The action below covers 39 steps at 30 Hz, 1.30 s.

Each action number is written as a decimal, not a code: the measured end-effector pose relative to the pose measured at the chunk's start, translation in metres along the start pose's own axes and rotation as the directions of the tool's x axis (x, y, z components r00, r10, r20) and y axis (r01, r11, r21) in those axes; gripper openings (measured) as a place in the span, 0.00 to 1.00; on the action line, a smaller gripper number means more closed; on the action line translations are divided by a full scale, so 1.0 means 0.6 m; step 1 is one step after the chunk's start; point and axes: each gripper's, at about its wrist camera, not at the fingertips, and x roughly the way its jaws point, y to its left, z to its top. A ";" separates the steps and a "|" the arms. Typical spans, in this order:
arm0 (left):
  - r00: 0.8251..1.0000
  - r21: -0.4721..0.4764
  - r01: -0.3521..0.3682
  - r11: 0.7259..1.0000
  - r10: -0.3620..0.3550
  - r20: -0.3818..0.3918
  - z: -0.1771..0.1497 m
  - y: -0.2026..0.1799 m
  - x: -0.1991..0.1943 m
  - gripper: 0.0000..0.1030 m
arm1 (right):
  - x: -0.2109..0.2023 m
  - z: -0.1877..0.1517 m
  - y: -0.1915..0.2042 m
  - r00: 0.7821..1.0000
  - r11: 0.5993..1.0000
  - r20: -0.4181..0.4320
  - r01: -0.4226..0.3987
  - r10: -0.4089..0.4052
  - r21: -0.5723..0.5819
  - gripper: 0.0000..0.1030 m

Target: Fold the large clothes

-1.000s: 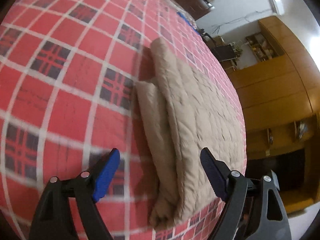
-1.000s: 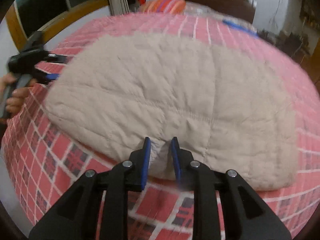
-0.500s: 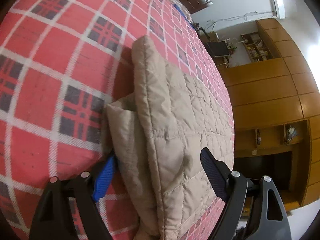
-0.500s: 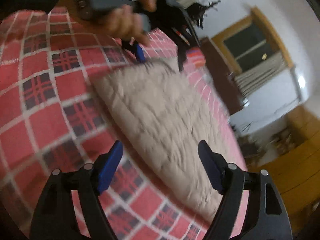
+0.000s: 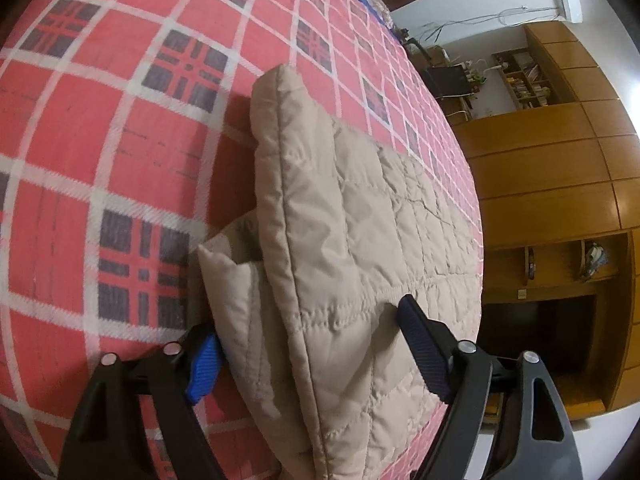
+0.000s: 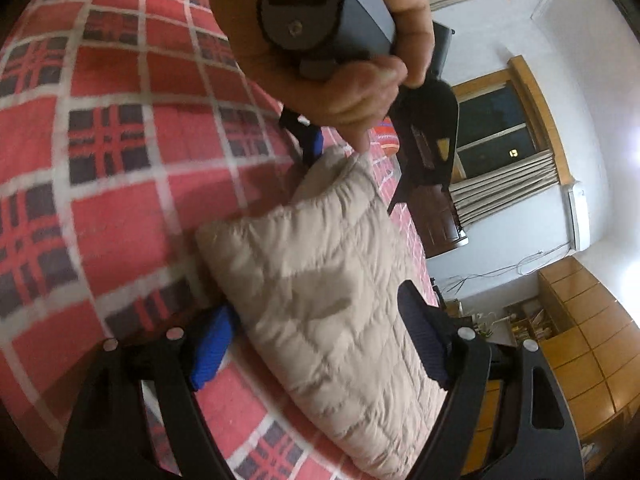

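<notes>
Folded quilted beige jacket on plaid bedspread: soft, bulky, best gripped at edges; left gripper and right gripper straddled it, released.

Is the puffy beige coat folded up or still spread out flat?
Folded. The quilted coat lies doubled into a thick bundle on the red plaid bed cover, with stacked layers showing along its edge.

White walls, a curtained dark window and wooden cabinets surround the plaid-covered bed

Beige quilted garment; red plaid bedspread w/ white, dark (navy?) lines; blue finger pads.
</notes>
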 end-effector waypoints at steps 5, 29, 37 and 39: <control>1.000 0.000 -0.011 1.000 0.011 -0.028 0.016 -0.003 0.006 0.62 | 0.018 0.019 0.001 1.000 1.000 -0.004 -0.005 0.005 0.015 0.75; 0.993 0.077 -0.117 0.990 0.119 -0.020 0.042 -0.105 -0.041 0.25 | -0.027 0.021 -0.092 0.995 0.959 0.026 -0.101 0.098 0.265 0.25; 0.986 0.146 -0.165 0.975 0.165 0.009 0.044 -0.196 -0.058 0.24 | -0.041 -0.002 -0.160 0.994 0.911 0.064 -0.111 0.094 0.396 0.24; 0.985 0.164 -0.175 0.971 0.175 0.016 0.042 -0.222 -0.060 0.24 | -0.041 -0.010 -0.182 0.993 0.898 0.071 -0.111 0.089 0.425 0.24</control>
